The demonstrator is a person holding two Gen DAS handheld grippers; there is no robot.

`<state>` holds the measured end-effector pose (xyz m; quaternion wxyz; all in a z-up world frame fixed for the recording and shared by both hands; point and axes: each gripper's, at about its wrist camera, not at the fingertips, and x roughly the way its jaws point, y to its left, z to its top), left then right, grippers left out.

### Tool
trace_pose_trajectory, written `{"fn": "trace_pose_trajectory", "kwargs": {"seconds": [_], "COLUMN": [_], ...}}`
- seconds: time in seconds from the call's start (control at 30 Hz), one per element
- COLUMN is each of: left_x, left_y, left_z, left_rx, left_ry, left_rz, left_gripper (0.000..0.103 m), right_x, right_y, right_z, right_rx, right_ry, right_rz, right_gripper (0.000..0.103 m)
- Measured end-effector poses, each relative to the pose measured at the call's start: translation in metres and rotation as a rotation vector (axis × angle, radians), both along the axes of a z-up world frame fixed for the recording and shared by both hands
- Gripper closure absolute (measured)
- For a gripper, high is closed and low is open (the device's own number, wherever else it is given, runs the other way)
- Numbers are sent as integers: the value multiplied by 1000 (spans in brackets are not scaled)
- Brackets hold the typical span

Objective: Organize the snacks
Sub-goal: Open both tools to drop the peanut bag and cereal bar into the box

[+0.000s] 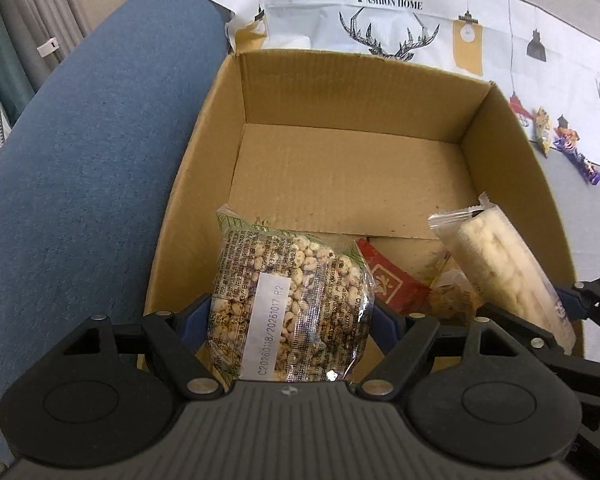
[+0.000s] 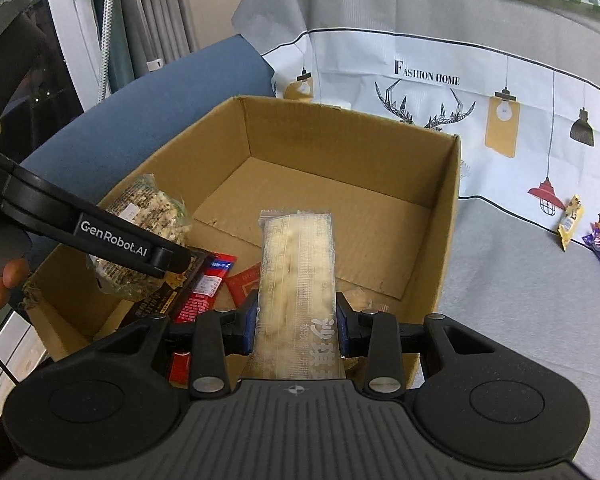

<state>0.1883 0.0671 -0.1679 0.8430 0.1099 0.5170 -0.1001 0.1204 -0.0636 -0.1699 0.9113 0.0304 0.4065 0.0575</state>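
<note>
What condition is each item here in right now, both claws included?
Left gripper: shut on round puffed-grain cake.
Round puffed-grain cake: sealed, held above box.
Right gripper: shut on long rice-cracker pack.
Long rice-cracker pack: sealed, held.
Cardboard box: open, partly filled.

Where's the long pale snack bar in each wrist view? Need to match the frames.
Left wrist: long pale snack bar at lower right, slanting over the cardboard box's right side.
Right wrist: same bar at bottom centre, clamped between the right gripper's fingers, pointing into the box.
Shared landmark: the "Fashion Home" deer print behind the box.
</note>
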Motion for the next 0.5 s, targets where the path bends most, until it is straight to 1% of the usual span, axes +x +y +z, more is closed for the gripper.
{"fn": "trace_pose_trajectory", "kwargs": {"seconds": [0.03,0.07,0.1,0.13,0.17,0.2,0.23,0.33,0.5], "left_x": [1,2,2,2,1,-1,-4,-27,-84], "left_y": [0,0,1,3,5,7,10,22,38], "left_z": [-1,-2,-2,-1,1,3,6,13,31], "left_rx": [0,-2,-2,-9,-26,-39,-50,-59,-62], "left_ry": [-1,0,5,6,8,15,21,4,-27], "left_rz": [3,8,15,25,28,26,28,70,138], "left_gripper": [18,11,0,0,0,0,0,0,0], "right_x": [1,2,3,3,3,2,-1,-14,-57], "right_y": [0,0,-1,-1,0,0,0,2,8], "right_z": [0,-1,-1,0,2,5,8,20,33], "right_rx": [-1,-2,0,-1,-9,-20,-29,-38,-28], "right_ry": [2,5,6,4,2,-3,-14,-31,8], "right_rz": [0,1,3,3,-1,-9,-18,23,48], "right_gripper": [65,64,61,54,32,13,10,10,6]}}
